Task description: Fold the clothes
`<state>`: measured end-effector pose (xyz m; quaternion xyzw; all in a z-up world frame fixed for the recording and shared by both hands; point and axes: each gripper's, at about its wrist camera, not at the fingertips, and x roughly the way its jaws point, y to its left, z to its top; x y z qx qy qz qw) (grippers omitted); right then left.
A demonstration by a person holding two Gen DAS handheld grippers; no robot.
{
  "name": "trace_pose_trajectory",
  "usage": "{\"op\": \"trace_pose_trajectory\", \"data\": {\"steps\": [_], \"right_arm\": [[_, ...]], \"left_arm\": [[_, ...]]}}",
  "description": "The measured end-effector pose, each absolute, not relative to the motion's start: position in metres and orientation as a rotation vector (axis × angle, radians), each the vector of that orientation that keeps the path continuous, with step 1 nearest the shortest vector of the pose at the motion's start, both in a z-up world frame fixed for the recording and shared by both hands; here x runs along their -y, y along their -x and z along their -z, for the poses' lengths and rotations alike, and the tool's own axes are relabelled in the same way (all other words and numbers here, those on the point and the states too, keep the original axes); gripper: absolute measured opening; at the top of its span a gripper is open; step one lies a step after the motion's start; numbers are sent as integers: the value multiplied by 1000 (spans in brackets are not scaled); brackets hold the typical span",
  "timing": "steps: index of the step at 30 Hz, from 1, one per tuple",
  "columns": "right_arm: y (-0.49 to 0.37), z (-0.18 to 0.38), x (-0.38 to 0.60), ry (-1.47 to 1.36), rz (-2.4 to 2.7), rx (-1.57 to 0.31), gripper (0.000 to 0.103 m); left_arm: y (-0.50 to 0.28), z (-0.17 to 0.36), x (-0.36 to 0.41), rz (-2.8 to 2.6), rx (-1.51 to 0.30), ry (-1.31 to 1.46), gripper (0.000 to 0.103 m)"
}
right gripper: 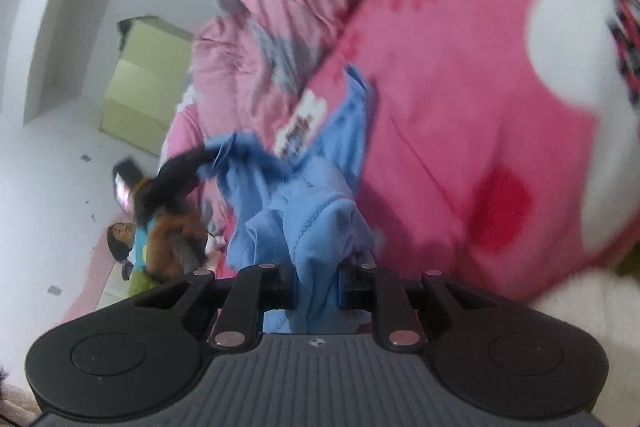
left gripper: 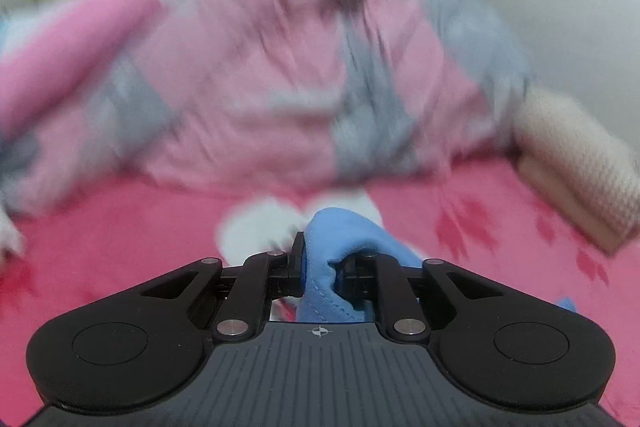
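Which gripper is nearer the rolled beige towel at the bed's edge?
Left, as far as the views show. The beige towel lies ahead-right of the left gripper. The right gripper, clamping the blue garment, doesn't clearly show it.

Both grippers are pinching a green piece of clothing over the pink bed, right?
Not green. The garment is blue, as the right wrist view shows, with the right gripper and left gripper both pinching it over the pink bed cover.

ahead: heaped pink-grey quilt blocks | right: cream pillow | between: open pink sheet
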<state>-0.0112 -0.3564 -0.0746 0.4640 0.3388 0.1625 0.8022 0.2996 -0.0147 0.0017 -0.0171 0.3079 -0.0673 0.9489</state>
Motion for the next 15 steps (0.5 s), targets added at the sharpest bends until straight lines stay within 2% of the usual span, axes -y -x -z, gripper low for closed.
{"op": "trace_pose_trajectory", "data": {"steps": [2, 4, 5, 6, 8, 11, 15], "right_arm": [[13, 87, 357, -1052, -331, -751, 19], [14, 96, 362, -1108, -321, -761, 22], [14, 98, 365, -1130, -316, -763, 23], [15, 100, 368, -1146, -313, -763, 26], [16, 101, 375, -1166, -305, -757, 31], [19, 102, 381, -1178, -293, -737, 42], [22, 100, 387, -1178, -274, -708, 44]], "left_arm": [[-315, 18, 19, 162, -753, 65, 23], [-316, 29, 14, 152, -808, 113, 26], [-309, 29, 8, 145, -796, 133, 32], [-302, 28, 3, 139, -783, 152, 44], [-282, 20, -11, 116, -735, 175, 57], [-244, 1, -30, 88, -671, 217, 62], [-188, -15, -41, 176, -664, 283, 63]]}}
